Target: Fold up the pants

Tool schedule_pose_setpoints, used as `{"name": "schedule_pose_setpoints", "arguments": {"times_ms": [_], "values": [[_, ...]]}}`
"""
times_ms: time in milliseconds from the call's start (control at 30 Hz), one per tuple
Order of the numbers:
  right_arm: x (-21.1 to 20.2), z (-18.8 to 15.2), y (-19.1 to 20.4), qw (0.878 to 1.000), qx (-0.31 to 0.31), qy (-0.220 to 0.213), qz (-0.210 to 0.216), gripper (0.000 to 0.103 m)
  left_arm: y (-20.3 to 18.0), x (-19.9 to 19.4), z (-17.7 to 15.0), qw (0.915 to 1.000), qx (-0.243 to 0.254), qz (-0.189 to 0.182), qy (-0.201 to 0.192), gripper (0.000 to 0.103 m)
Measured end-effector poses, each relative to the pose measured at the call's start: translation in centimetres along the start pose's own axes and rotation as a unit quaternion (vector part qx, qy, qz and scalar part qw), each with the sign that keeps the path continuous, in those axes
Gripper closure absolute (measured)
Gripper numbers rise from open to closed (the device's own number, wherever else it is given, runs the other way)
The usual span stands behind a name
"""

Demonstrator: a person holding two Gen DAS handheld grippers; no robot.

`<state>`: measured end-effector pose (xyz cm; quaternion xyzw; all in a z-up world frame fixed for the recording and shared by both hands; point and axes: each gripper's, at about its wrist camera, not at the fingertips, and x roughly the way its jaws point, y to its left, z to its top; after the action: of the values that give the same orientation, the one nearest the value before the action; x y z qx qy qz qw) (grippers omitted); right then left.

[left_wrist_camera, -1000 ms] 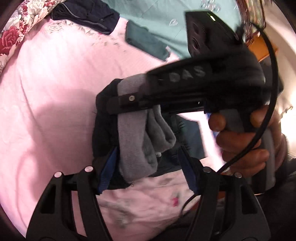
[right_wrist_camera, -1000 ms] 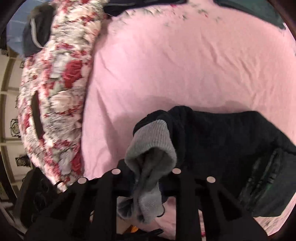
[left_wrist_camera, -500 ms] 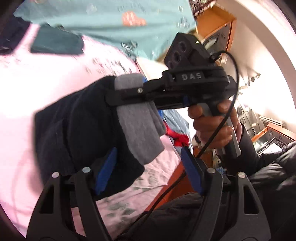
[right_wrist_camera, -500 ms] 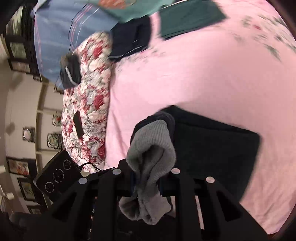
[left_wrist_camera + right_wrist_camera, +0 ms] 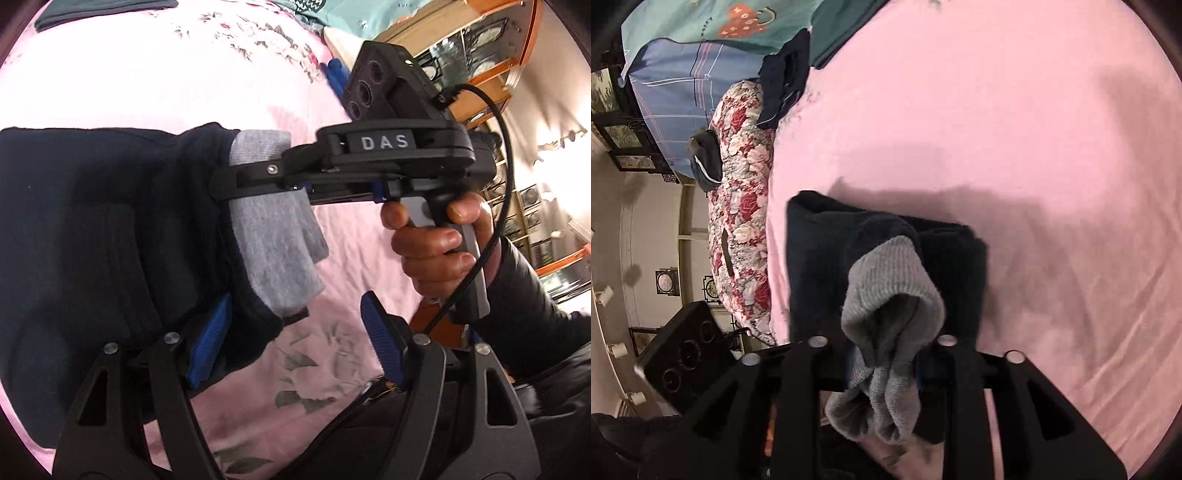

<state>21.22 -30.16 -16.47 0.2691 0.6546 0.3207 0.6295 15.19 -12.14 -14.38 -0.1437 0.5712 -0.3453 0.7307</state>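
The right gripper (image 5: 882, 363) is clamped on the grey cuff (image 5: 892, 291) of the dark pants (image 5: 820, 266), holding the folded bundle above the pink sheet (image 5: 1015, 147); its own view shows the cuff bunched between the closed jaws, with a floral pillow (image 5: 742, 206) and more clothes (image 5: 783, 77) on the far left. Only the left wrist view shows that gripper from the side, a hand (image 5: 432, 243) squeezing its grip on the right. There the left gripper (image 5: 295, 339) has its jaws apart, the left blue pad (image 5: 210, 343) against the pants' near edge, the right pad over bare sheet.
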Motion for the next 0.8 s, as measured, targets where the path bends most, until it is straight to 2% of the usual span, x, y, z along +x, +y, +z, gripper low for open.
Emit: {"name": "schedule_pose_setpoints", "arguments": {"times_ms": [67, 167, 233, 267, 367, 433, 500, 567, 633, 733, 800], "values": [[0.2, -0.1, -1.2, 1.000, 0.009, -0.001, 0.019, 0.072, -0.5, 0.4, 0.2, 0.9998, 0.012, 0.016, 0.005, 0.029], [-0.4, -0.3, -2.0, 0.999, 0.029, 0.004, 0.041, 0.058, -1.3, 0.0, 0.3, 0.9989, 0.027, 0.034, 0.013, 0.029], [-1.7, -0.7, -1.1, 1.000, 0.017, 0.006, 0.020, 0.055, -2.6, -1.1, 0.5, 0.9983, 0.041, 0.040, 0.008, 0.029], [-3.0, -1.2, -0.2, 1.000, -0.002, -0.003, -0.005, 0.055, -3.4, -2.5, 0.2, 0.9975, 0.058, 0.040, -0.001, 0.029], [-6.8, -2.9, 2.2, 0.995, -0.053, -0.052, -0.061, 0.055, -4.3, -6.2, 0.4, 0.9934, 0.093, 0.057, -0.035, 0.022], [-8.1, -4.3, 4.4, 0.989, -0.096, -0.089, -0.068, 0.055, -3.0, -8.5, 0.9, 0.9902, 0.089, 0.084, -0.067, 0.020], [-7.7, -5.2, 5.9, 0.985, -0.128, -0.100, -0.057, 0.067, -1.0, -9.0, 1.7, 0.9887, 0.064, 0.109, -0.080, 0.021], [-6.2, -5.5, 6.2, 0.985, -0.136, -0.096, -0.044, 0.073, 1.6, -8.6, 2.0, 0.9878, 0.039, 0.128, -0.080, 0.023], [-3.6, -5.6, 5.6, 0.987, -0.131, -0.075, -0.062, 0.078, 3.6, -7.3, 1.8, 0.9871, 0.024, 0.144, -0.066, 0.024], [0.6, -6.6, 3.3, 0.983, -0.124, -0.041, -0.126, 0.084, 5.7, -5.1, 0.4, 0.9854, 0.018, 0.164, -0.041, 0.028], [0.7, -6.9, 2.4, 0.986, -0.110, -0.059, -0.109, 0.085, 5.7, -4.1, -0.7, 0.9818, 0.035, 0.180, -0.049, 0.026]]}}
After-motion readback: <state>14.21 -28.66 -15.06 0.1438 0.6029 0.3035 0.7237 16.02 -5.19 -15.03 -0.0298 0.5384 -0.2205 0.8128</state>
